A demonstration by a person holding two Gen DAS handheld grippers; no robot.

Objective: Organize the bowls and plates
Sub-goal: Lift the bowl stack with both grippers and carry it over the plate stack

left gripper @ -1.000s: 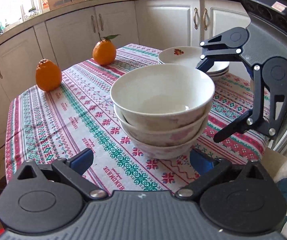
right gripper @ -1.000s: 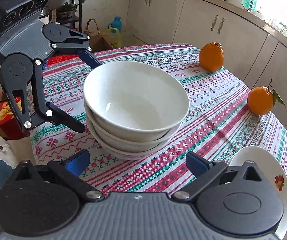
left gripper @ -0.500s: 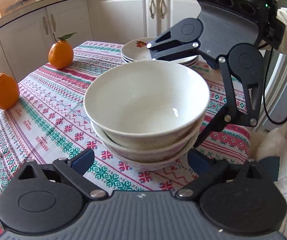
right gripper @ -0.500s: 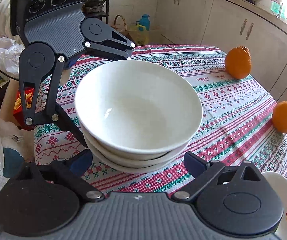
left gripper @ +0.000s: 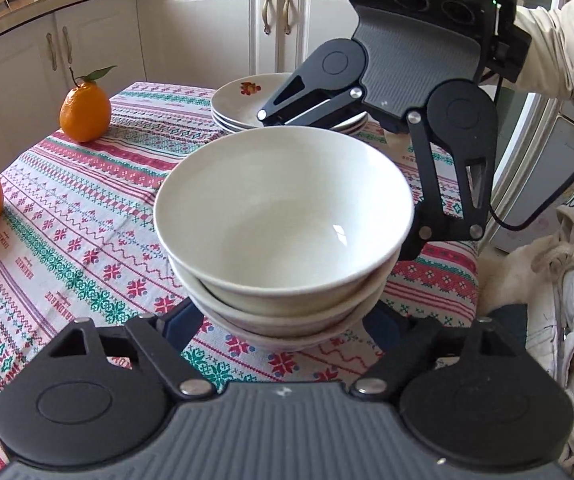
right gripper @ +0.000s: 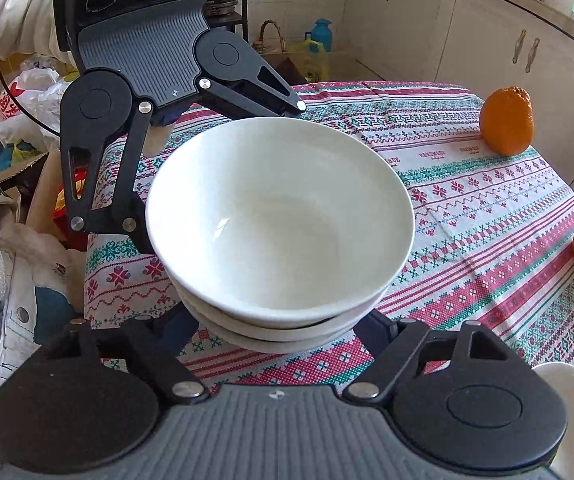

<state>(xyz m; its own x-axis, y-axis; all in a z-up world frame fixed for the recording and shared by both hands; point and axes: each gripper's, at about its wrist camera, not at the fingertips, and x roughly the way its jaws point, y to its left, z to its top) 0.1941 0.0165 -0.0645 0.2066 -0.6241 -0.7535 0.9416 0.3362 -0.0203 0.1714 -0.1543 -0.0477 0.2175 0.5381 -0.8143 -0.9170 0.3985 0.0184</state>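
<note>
The stack of white bowls [left gripper: 285, 236] stands on the patterned tablecloth [left gripper: 67, 216], right between the fingers of both grippers, which face each other across it. The left gripper [left gripper: 283, 322] has its jaws closing around the lowest bowl from the near side of its own view; a second ago they stood well wider, clear of the stack, and now the blue pads sit just at the bowl's sides, though actual contact is hidden under the rims. The right gripper [right gripper: 277, 326] is likewise closing from the opposite side, its pads also drawn in against the stack's base compared with before. Each gripper now looms larger and closer in the other's view than it did earlier.

Beyond the right gripper, in the left view, lies the stack of plates [left gripper: 243, 100]. Two oranges [left gripper: 85, 112] rest on the cloth to the left gripper's left, well apart from the bowls. A person's pale sleeve [left gripper: 563, 52] shows behind the right gripper.
</note>
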